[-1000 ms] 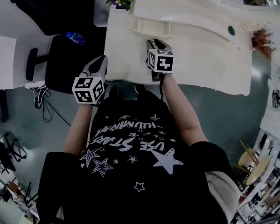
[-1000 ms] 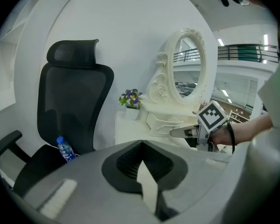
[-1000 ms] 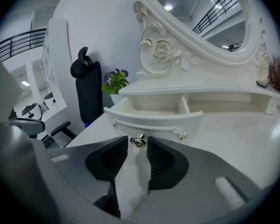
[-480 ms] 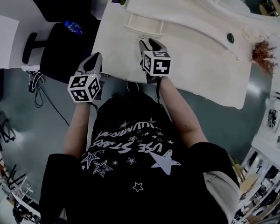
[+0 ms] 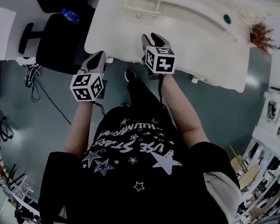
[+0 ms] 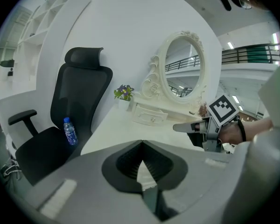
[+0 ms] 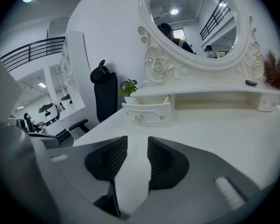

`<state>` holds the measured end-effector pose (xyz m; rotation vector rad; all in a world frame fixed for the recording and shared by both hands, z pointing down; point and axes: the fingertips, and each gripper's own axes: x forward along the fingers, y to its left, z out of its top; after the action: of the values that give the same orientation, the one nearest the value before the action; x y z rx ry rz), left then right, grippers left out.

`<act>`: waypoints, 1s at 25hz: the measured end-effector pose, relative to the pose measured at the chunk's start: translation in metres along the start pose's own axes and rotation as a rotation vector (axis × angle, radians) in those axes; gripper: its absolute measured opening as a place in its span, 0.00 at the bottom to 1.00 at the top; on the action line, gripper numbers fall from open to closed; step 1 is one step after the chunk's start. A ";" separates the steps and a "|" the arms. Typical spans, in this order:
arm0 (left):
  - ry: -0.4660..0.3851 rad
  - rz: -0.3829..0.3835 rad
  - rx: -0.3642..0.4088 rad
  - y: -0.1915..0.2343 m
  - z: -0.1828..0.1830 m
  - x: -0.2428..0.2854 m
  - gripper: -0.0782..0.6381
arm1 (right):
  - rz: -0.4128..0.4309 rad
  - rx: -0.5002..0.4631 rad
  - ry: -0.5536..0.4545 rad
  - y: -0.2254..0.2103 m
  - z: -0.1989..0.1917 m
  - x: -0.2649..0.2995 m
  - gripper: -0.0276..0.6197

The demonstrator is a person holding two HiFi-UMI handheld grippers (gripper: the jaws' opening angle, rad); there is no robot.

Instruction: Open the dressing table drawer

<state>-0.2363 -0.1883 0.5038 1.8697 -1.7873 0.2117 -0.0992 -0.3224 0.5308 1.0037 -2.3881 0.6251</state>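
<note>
Looking down from the head: the black star-print shirt (image 5: pixel 130 167) fills the bottom of the view, with both bare forearms stretched out ahead. The left gripper (image 5: pixel 98 56) hangs at the near left corner of the table (image 5: pixel 200 55). Its own view shows the jaws meeting at the tips, nothing in them. The right gripper (image 5: pixel 152 35) is further in, out over the white top and slanting down toward it. Its jaws stand part open with a clear gap. They've just been closing a touch, and only bare tabletop shows between the pads, so no grip on anything. Ahead of it, well apart from the tips, there's the drawer (image 7: pixel 147 112). It's small and white, with two knobs on the front, and it sits under the left end of the raised shelf (image 7: pixel 214 91). Its front stands out from the opening, and neither gripper touches it. Behind the shelf rises the oval mirror (image 7: pixel 196 17) in its carved frame. Purple flowers (image 7: pixel 129 86) stand at the far left corner, and a reddish dried sprig (image 5: pixel 260 33) sits off at the right end. Left of the table stands a black office chair (image 6: pixel 79 101) with a blue-capped bottle (image 6: pixel 70 131) on its seat
</note>
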 end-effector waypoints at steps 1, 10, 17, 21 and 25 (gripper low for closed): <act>-0.001 -0.008 0.003 -0.005 -0.005 -0.009 0.11 | -0.009 0.000 -0.009 0.002 -0.004 -0.011 0.29; -0.038 -0.082 0.055 -0.049 -0.036 -0.090 0.11 | -0.109 0.017 -0.085 0.016 -0.048 -0.114 0.09; -0.082 -0.143 0.075 -0.078 -0.046 -0.135 0.11 | -0.166 0.016 -0.149 0.030 -0.070 -0.178 0.09; -0.093 -0.173 0.092 -0.093 -0.052 -0.151 0.11 | -0.194 -0.022 -0.142 0.034 -0.084 -0.207 0.09; -0.092 -0.184 0.079 -0.102 -0.060 -0.161 0.11 | -0.221 -0.017 -0.139 0.031 -0.095 -0.232 0.09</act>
<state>-0.1409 -0.0210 0.4522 2.1175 -1.6747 0.1326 0.0448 -0.1259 0.4637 1.3193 -2.3497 0.4663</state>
